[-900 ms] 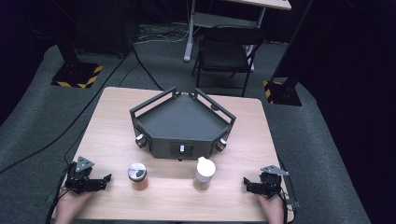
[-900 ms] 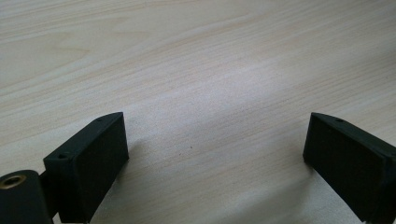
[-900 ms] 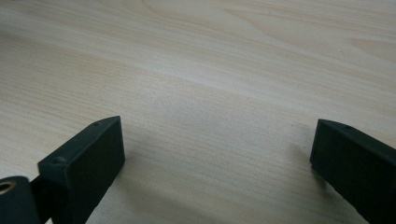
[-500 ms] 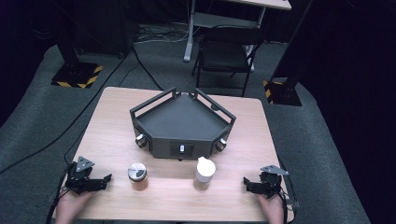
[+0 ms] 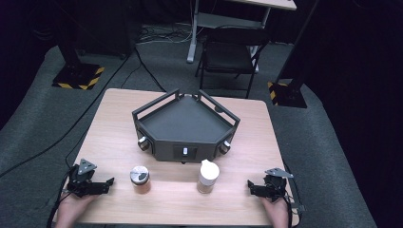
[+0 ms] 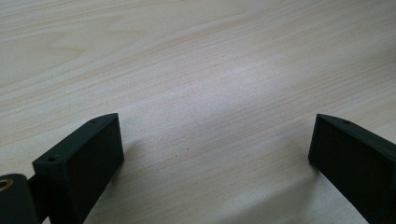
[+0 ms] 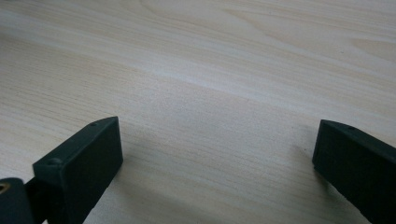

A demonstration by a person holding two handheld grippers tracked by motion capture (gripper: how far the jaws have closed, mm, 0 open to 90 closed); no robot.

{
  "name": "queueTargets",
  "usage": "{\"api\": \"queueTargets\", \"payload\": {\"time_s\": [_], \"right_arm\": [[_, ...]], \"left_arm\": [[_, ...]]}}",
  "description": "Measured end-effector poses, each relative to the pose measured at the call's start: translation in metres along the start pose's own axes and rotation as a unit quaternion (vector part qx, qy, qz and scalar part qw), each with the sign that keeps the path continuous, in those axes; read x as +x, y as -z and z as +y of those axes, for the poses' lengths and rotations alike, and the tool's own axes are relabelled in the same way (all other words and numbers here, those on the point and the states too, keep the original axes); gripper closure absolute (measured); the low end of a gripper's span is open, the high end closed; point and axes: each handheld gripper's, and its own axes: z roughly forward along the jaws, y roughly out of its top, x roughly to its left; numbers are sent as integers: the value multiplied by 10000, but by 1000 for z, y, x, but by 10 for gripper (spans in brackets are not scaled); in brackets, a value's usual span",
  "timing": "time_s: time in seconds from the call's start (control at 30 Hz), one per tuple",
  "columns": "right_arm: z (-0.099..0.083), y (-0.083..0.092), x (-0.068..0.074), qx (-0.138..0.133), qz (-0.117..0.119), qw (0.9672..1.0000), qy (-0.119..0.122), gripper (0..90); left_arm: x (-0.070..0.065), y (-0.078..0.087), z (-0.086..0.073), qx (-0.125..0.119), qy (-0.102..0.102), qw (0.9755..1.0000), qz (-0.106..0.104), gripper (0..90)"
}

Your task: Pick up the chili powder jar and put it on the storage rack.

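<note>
Jaws on both the left gripper (image 5: 105, 183) and right gripper (image 5: 252, 186) are spread wide with nothing but bare desk (image 5: 114, 123) between them. Big black angular tray (image 5: 183, 124) sits mid-desk, behind everything. Nearer, between the grippers, stand a white-capped jar (image 5: 207, 176) of brownish stuff, then a shorter silver-lidded jar (image 5: 139, 177), nothing blocking either.
</note>
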Motion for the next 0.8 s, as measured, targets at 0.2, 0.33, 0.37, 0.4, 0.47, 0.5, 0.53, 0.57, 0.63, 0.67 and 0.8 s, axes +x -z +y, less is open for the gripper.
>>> {"api": "queueTargets", "payload": {"time_s": [0.2, 0.33, 0.37, 0.4, 0.47, 0.5, 0.53, 0.57, 0.63, 0.67, 0.8], "right_arm": [[0, 0, 0, 5, 1, 10000, 3, 3], [0, 0, 0, 4, 1, 10000, 3, 3], [0, 0, 0, 5, 1, 10000, 2, 3], [0, 0, 0, 4, 2, 10000, 3, 3], [0, 0, 0, 5, 3, 10000, 4, 3], [0, 0, 0, 6, 7, 10000, 6, 3], [0, 0, -1, 5, 9, 10000, 7, 3], [1, 0, -1, 7, 10, 10000, 11, 2], [1, 0, -1, 5, 10, 10000, 6, 2], [1, 0, -1, 7, 10, 10000, 11, 2], [1, 0, -1, 7, 10, 10000, 11, 3]], "left_arm": [[7, 2, -4, -84, 38, 9998, -198, 58], [8, 3, -5, -107, 36, 9997, -229, 63], [8, 4, -5, -112, 16, 9997, -234, 65], [8, 4, -5, -123, 12, 9996, -244, 66], [9, 5, -5, -159, 3, 9994, -305, 67], [10, 5, -5, -165, 5, 9993, -344, 68], [11, 5, -5, -165, 9, 9991, -388, 69], [12, 5, -5, -159, 0, 9990, -429, 69], [12, 6, -5, -183, -25, 9988, -464, 71], [12, 6, -5, -208, -37, 9986, -492, 71], [11, 9, -5, -306, -90, 9979, -571, 72]]}}
